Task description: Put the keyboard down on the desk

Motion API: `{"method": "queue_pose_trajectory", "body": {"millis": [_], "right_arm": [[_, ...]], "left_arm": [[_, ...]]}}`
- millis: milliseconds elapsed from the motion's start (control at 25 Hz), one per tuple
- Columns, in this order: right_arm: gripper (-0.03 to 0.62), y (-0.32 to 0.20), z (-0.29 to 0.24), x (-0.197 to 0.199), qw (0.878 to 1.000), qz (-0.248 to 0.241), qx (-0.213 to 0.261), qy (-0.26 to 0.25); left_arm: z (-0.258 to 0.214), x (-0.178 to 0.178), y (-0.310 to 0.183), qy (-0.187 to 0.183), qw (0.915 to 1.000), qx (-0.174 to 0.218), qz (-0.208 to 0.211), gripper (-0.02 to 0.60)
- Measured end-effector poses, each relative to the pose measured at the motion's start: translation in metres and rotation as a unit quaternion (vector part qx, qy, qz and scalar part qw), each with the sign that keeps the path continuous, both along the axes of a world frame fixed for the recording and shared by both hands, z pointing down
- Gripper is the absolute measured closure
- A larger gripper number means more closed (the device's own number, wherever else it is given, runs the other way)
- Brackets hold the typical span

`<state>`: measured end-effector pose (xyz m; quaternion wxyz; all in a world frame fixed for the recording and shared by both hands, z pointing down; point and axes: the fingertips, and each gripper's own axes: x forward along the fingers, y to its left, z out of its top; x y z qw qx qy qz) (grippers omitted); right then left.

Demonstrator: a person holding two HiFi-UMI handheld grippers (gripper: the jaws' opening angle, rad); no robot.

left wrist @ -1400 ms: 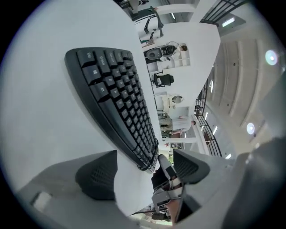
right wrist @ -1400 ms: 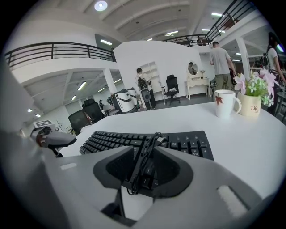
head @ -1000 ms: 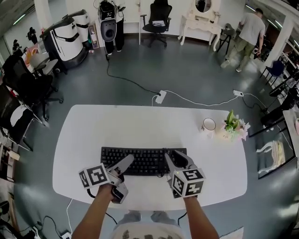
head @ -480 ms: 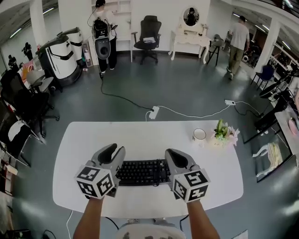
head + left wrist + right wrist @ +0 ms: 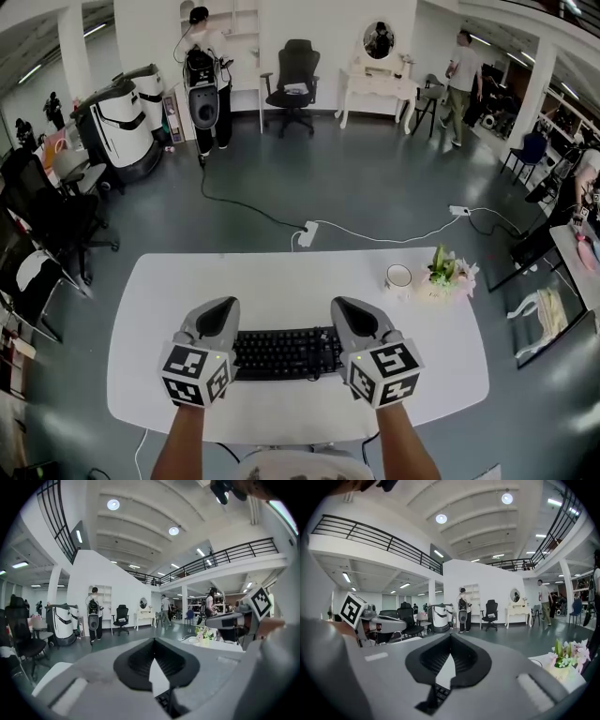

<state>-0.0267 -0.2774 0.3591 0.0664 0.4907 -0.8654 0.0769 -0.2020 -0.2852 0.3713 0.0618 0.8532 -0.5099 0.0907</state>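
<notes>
Head view: a white desk [image 5: 281, 281] with rounded corners stands on a grey floor [image 5: 394, 187] in a large open room. A white power strip [image 5: 306, 234] and its cables lie on the floor beyond the desk's far edge. At the back wall stand a black office chair [image 5: 292, 80] and a white dressing table [image 5: 380, 82] with an oval mirror. A white machine [image 5: 122, 117] and dark chairs [image 5: 47, 202] occupy the left side. One person [image 5: 199, 56] stands at the back and another [image 5: 458, 67] at the right rear.

Containers: a white cup [image 5: 398, 276] sits at the desk's far right. Its inside shows white, and its contents cannot be determined. Just beside it is a flower pot [image 5: 448, 274] holding pink and white blooms with green leaves.

The black keyboard [image 5: 286, 353] lies flat on the desk, central and near the front edge. The left gripper [image 5: 216, 319] covers its left end and the right gripper [image 5: 351, 319] its right end.

Left gripper view and right gripper view: each gripper's jaws are closed, tips meeting. Only a narrow wedge remains, through which desk surface and keys are visible below.
</notes>
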Motion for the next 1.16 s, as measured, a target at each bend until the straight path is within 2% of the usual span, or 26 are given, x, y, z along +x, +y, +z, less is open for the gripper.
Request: {"method": "queue_pose_trajectory", "body": {"millis": [320, 1160], "right_arm": [[0.595, 0.001, 0.008, 0.003, 1.0, 0.006, -0.002, -0.004], [0.595, 0.002, 0.007, 0.009, 1.0, 0.008, 0.003, -0.002]], "left_arm": [[0.003, -0.002, 0.002, -0.012, 0.9999, -0.003, -0.004, 0.577], [0.011, 0.004, -0.002, -0.011, 0.9998, -0.015, 0.003, 0.577]]}}
